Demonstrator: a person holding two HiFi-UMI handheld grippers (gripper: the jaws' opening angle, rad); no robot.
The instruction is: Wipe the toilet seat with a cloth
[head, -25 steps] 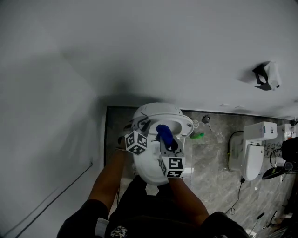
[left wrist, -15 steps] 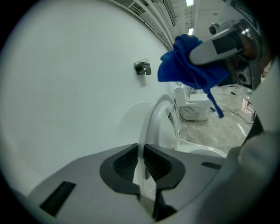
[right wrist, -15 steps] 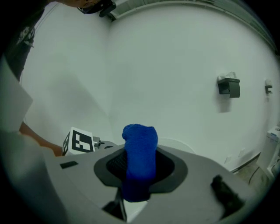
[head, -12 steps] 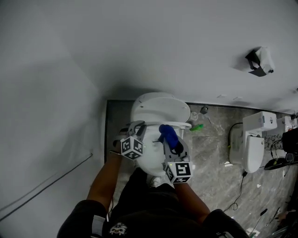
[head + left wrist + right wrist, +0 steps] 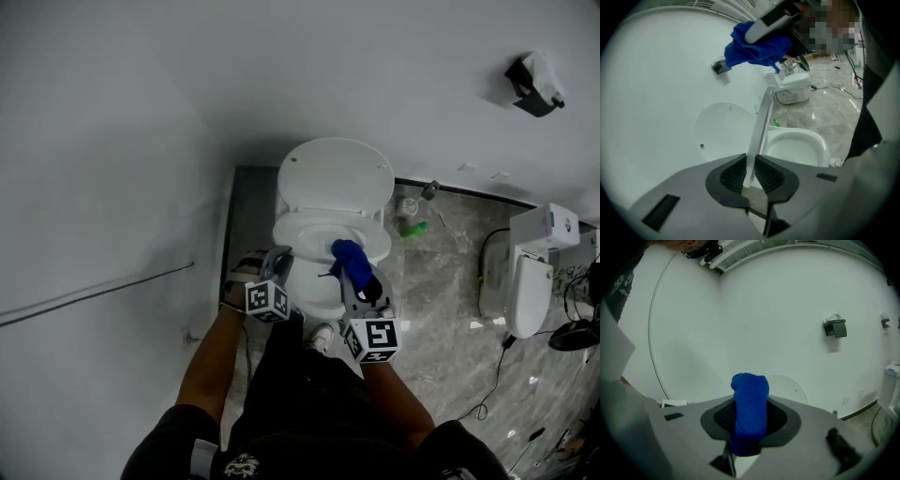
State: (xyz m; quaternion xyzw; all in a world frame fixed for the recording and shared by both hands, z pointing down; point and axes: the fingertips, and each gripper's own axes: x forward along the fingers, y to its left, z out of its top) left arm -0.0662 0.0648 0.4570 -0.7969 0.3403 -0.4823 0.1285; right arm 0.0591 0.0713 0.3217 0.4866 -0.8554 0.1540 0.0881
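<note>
Wall (image 5: 281, 75) is filling most of the head view, and the toilet (image 5: 314, 298) is standing against it with its lid (image 5: 333, 178) leaning back upright. The toilet seat (image 5: 758, 123) is standing raised off the bowl, showing edge-on between the jaws of the left gripper (image 5: 749, 172), which have just been closing in and are pinching its thin rim. The right gripper (image 5: 750, 423) is hovering over the bowl, clamping the blue cloth (image 5: 750, 399), which is sticking up past its pads.
</note>
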